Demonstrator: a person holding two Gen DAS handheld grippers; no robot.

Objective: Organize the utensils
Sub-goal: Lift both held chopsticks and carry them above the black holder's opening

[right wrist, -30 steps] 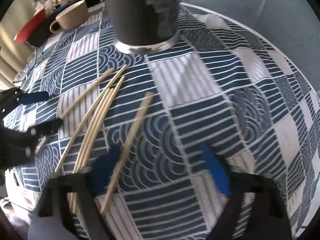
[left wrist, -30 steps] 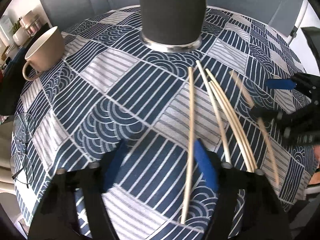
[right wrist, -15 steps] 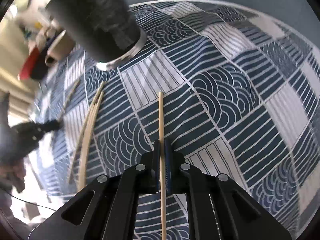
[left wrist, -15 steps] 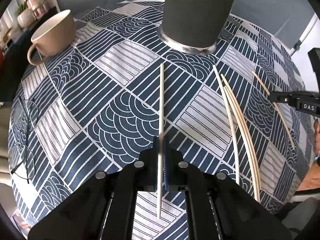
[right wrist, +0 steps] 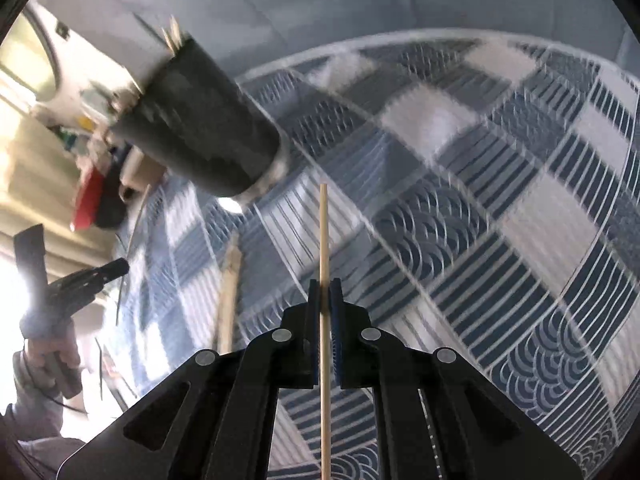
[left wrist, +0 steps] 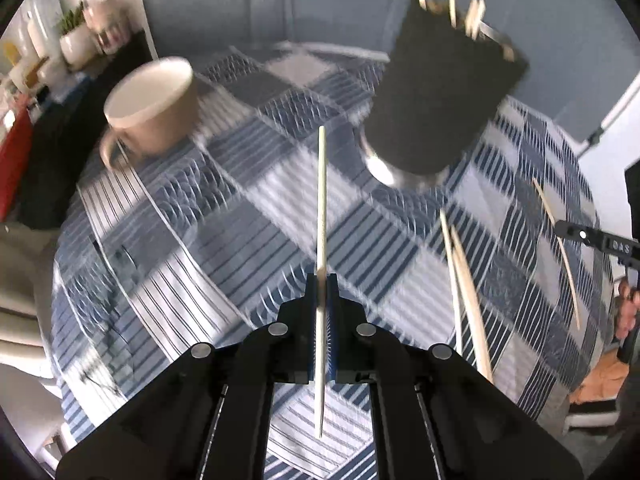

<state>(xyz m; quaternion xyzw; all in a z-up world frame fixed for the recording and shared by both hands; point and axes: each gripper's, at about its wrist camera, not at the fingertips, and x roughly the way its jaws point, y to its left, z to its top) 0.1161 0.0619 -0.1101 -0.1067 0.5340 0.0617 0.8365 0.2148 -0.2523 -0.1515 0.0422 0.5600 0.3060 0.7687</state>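
My left gripper (left wrist: 322, 288) is shut on a pale chopstick (left wrist: 321, 200) that points up past its tips, lifted off the blue patterned tablecloth (left wrist: 248, 240). The dark holder cup (left wrist: 444, 92) stands upper right of it with several stick ends poking from its rim. My right gripper (right wrist: 325, 292) is shut on a tan chopstick (right wrist: 324, 232), also lifted. In that view the dark holder cup (right wrist: 200, 136) lies upper left. More chopsticks (left wrist: 464, 280) rest on the cloth right of the left gripper. The left gripper (right wrist: 116, 268) shows at the left edge.
A beige mug (left wrist: 154, 108) stands on the cloth at upper left. Loose chopsticks (right wrist: 230, 292) lie left of the right gripper. A shelf with jars and a plant (left wrist: 76, 40) is behind the table. A hand (right wrist: 48, 352) holds the other tool.
Both grippers went from open over the chopsticks to shut, each on one chopstick, then rose off the cloth. The holder cup's rim has come into view.
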